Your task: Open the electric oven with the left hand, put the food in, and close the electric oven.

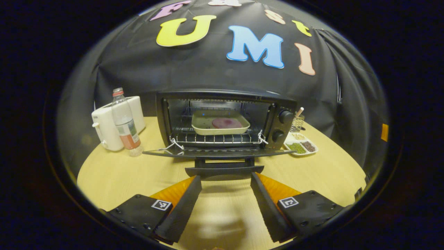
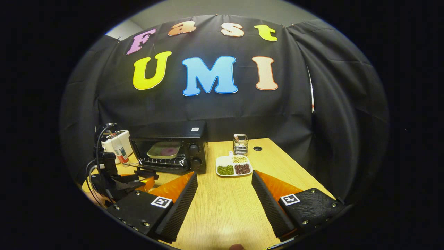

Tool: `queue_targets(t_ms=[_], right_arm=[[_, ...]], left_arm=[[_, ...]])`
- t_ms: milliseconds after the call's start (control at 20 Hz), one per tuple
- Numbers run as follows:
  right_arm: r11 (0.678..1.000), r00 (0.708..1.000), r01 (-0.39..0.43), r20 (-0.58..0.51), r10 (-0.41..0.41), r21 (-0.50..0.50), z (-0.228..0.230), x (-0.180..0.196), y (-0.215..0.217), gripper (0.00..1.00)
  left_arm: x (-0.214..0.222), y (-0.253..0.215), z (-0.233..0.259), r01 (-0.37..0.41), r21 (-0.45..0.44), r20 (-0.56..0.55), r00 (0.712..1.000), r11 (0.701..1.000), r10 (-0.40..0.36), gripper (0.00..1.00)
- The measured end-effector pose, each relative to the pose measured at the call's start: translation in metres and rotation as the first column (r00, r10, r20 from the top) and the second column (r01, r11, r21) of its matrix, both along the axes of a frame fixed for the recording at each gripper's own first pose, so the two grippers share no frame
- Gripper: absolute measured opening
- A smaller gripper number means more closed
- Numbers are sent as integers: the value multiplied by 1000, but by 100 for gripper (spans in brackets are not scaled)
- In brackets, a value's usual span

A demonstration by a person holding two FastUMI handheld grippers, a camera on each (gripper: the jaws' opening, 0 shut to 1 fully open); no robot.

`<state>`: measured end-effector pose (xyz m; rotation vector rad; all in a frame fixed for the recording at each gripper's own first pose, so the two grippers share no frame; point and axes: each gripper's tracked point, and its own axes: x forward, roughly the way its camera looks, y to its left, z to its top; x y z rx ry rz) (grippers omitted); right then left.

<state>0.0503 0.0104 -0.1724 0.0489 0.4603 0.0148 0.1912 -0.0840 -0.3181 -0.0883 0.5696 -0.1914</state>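
On the pale wooden table (image 1: 114, 177) stands the black electric oven (image 1: 222, 121), door (image 1: 215, 152) dropped flat. Inside on the wire rack sits the cream rectangular tray with a pink food slice (image 1: 227, 123), long axis across the oven. The left hand-held gripper (image 1: 225, 180), released, flanks the door handle (image 1: 223, 170); the right hand-held gripper (image 2: 224, 178) hangs empty beside the oven. A glancing push (likely) could slip off the handle.
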Motion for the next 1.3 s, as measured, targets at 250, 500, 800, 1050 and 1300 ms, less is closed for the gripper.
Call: queue_targets(t_ms=[250,500,800,1050,1300], right_arm=[[1000,1000,-4,-5,4,0,-1,0,1,98],[1000,1000,-8,-9,8,-9,-3,5,3,98],[1000,1000,2,25,-2,1,9,13,4,98],[1000,994,-8,113,6,15,36,15,-11,98],[1000,980,-25,195,25,-6,75,-3,-41,98]], left_arm=[[12,1,20,15,-4,56,998,1000,-15,97],[37,3,38,17,2,128,992,1000,-17,97],[61,14,95,2,-7,211,977,1000,-1,97],[23,14,174,-10,4,336,942,1000,8,95],[-35,-2,249,-62,-18,429,901,998,64,99]])
